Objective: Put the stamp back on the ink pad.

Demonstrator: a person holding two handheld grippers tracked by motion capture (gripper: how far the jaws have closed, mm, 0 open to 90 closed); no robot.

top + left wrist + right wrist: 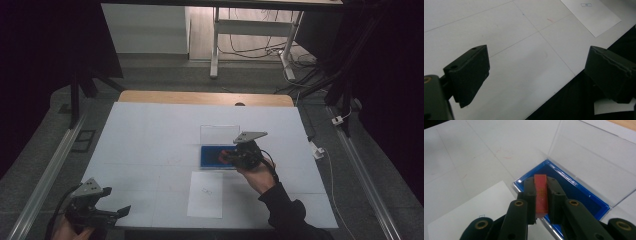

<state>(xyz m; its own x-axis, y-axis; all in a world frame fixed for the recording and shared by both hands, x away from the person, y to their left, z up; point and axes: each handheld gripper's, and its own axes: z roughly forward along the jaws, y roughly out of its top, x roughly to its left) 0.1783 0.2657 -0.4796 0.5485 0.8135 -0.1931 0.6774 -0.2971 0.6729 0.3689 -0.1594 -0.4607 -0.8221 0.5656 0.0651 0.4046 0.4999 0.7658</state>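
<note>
Your left hand-held gripper [117, 212] hovers at the near left corner of the tabletop [150, 135], jaws spread wide with nothing between them. A white sheet [205, 194] lies near the front edge. Beyond it, your right hand-held gripper [541, 195] is clamped on a thin red block [541, 192], over the blue tray [584, 195] of an open clear-lidded case.

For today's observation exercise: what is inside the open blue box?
Inside the blue box only its blue floor shows. The right claw grips a red block over it, hiding the floor beneath. The clear lid stands open behind.
</note>
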